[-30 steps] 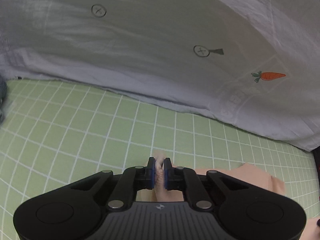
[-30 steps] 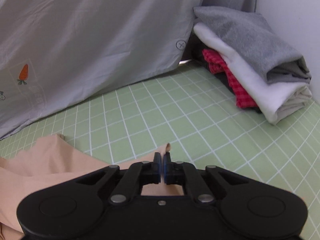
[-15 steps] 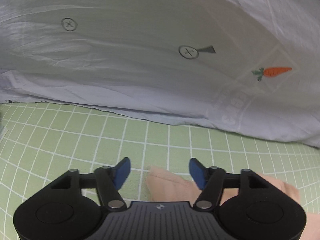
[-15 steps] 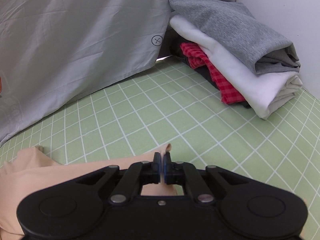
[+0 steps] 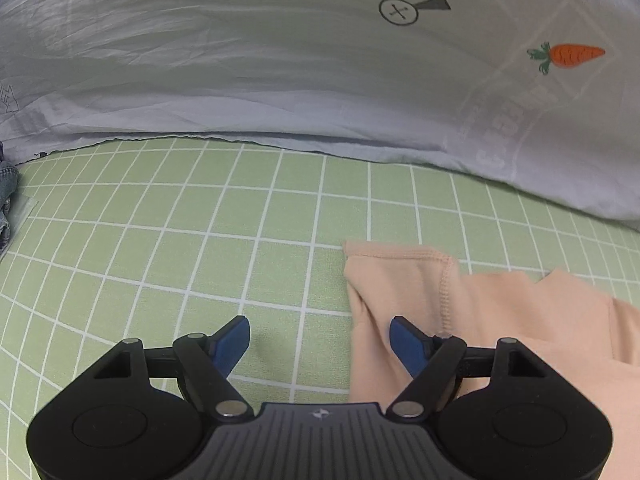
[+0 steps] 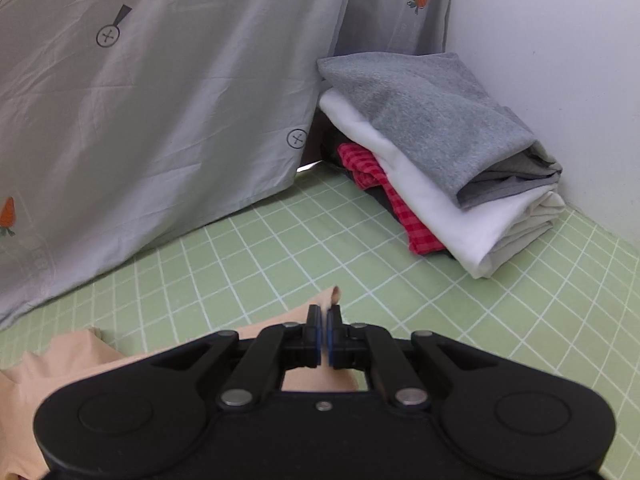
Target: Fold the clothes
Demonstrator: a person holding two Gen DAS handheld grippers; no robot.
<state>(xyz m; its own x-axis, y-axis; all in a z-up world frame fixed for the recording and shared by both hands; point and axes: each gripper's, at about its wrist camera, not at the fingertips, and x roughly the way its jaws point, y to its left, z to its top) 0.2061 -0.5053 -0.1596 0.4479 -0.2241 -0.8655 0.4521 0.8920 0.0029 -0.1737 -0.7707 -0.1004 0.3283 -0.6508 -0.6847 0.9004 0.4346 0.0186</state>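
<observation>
Most of both views is filled by a grey sheet (image 5: 280,80) printed with carrots and button marks, hanging down to a green grid mat (image 5: 200,240); its upper part runs out of frame. In the right wrist view a stack of folded clothes (image 6: 440,152) sits in the corner against a white wall (image 6: 560,60), grey on top, white below, red check under that, with something dark at the bottom that is hard to make out. A peach garment (image 5: 460,300) lies on the mat near both grippers, its far side cut off at the frame edges and partly hidden under the gripper bodies. A scrap of denim (image 5: 6,184) shows at the left edge, mostly out of view. The left gripper (image 5: 320,340) has just been opening; its blue pads stand wide apart, the right pad over the garment's hem, not pressing it. The right gripper (image 6: 323,332) is clamped on a corner of the garment, a small tip poking out above the pads
</observation>
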